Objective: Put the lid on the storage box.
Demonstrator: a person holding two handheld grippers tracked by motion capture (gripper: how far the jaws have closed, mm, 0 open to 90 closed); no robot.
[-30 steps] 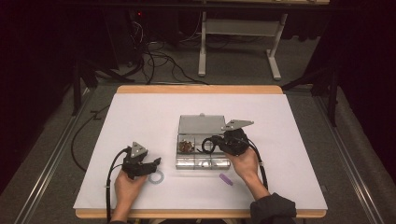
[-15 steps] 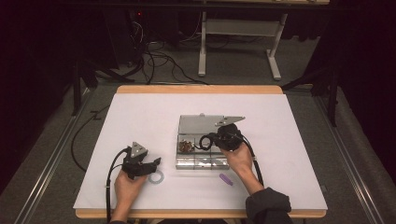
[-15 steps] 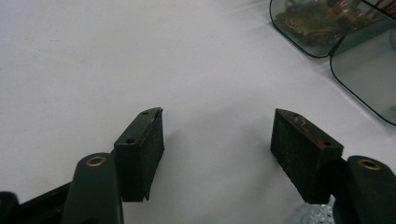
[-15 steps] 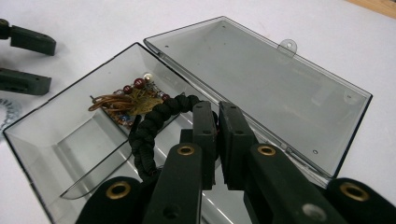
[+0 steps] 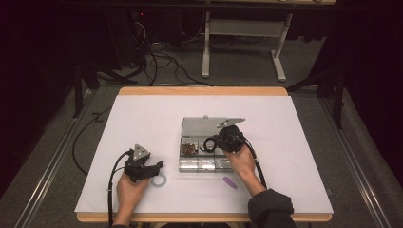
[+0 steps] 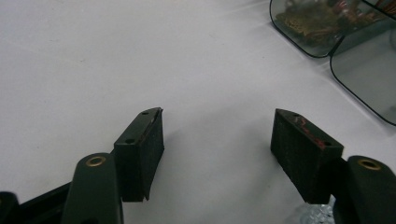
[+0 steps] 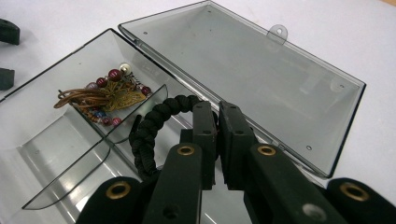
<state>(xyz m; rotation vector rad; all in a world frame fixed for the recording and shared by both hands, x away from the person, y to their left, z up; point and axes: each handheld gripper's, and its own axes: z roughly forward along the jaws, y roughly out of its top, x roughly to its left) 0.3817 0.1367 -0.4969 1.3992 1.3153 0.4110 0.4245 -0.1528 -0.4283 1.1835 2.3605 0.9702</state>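
Right gripper view shows the right tongs point(image 7: 217, 140) clamped on a black braided bracelet point(image 7: 152, 128), hanging over the open clear box point(image 7: 243, 60), above the compartment beside the one holding beaded jewelry point(image 7: 105, 95). The step looks like stowing the bracelet; next it likely needs lowering into that compartment, then release. The left tongs point(image 6: 217, 154) stand apart over the desk point(image 6: 93, 56), near a ring point(image 5: 158, 180).

The right hand-held gripper point(image 5: 215, 141) has moved left and a little down with the black braided bracelet point(image 7: 154, 128) clamped between its jaws. It has gone from the right part of the clear box point(image 5: 202, 124) toward the middle compartments, and the bracelet seems now lower over them.
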